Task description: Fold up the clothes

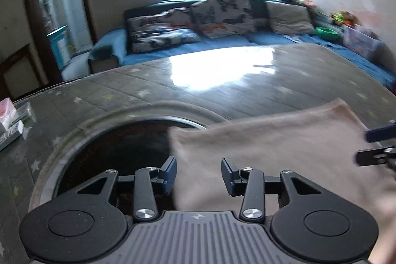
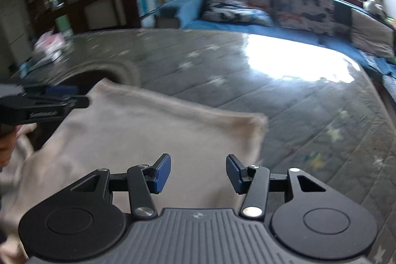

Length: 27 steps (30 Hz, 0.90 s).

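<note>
A grey star-patterned table (image 2: 284, 100) (glossy, with a round opening) carries a folded beige cloth (image 2: 148, 130).

A grey star-patterned table cover (image 1: 222, 90) with a round dark opening (image 1: 118, 147) fronts a blue sofa (image 1: 222, 41) bearing patterned cushions (image 1: 222, 14).

The grey quilted bench cover with pale stars (image 2: 284, 100) lies bare across its middle and out to its far and right edges, so that stretch gives free passage. Toward the near left, a round dark opening with a padded rim (image 1: 123, 140) breaks the surface, and the beige folded cloth (image 2: 148, 130) lies over its right side, filling the near part of the bench under both pairs of spread blue-padded fingers (image 1: 168, 175). A small heap of boxes and papers (image 1: 10, 120) crowds the left edge, and the blue sofa with patterned cushions (image 1: 222, 14) closes off the room beyond the far edge.
</note>
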### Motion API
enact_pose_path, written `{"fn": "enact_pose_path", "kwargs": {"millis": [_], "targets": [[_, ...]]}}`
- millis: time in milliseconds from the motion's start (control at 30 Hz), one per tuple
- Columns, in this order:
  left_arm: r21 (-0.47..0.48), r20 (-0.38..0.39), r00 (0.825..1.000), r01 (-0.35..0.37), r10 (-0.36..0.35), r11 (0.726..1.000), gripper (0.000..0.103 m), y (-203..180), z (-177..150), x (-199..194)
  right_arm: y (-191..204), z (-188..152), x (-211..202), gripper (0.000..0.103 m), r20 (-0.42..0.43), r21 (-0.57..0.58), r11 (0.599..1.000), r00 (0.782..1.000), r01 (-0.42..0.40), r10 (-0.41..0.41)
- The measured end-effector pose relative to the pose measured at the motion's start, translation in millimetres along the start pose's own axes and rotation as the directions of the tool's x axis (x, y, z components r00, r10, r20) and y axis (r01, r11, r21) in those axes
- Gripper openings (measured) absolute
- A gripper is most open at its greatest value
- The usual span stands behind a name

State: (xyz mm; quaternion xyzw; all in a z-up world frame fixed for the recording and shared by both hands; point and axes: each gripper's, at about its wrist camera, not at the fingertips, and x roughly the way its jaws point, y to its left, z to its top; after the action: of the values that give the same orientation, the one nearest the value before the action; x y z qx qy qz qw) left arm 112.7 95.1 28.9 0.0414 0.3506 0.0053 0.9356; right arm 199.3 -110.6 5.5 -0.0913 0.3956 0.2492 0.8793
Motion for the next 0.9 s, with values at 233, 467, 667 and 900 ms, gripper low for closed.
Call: {"fn": "enact_pose_path", "kwargs": {"millis": [233, 467, 667, 900], "targets": [[0.061, 0.01, 0.998, 0.062, -0.063, 0.996, 0.067, -36.0, -28.4, -34.1, 37.7, -26.5, -27.0, 0.05, -0.029, -0.104, 0.992, 0.997, -0.074, 0.071], [0.059, 0.028, 0.998, 0.049, -0.05, 0.997, 0.101, -50.3, -38.3, -39.4, 74.0, -49.2, -51.1, 0.05, -0.027, -0.179, 0.972, 0.988, -0.152, 0.149], [0.067, -0.009, 0.999, 0.043, -0.042, 0.997, 0.103, -55.4, -43.0, -31.0, 105.0, -68.4, -71.7, 0.05, -0.028, -0.241, 0.946, 0.976, -0.217, 0.216], [0.049, -0.026, 0.998, 0.057, -0.056, 0.997, 0.103, -55.7, -48.4, -25.4, 126.1, -80.4, -69.3, 0.026, -0.023, -0.274, 0.937, 0.976, -0.214, 0.216]]}}
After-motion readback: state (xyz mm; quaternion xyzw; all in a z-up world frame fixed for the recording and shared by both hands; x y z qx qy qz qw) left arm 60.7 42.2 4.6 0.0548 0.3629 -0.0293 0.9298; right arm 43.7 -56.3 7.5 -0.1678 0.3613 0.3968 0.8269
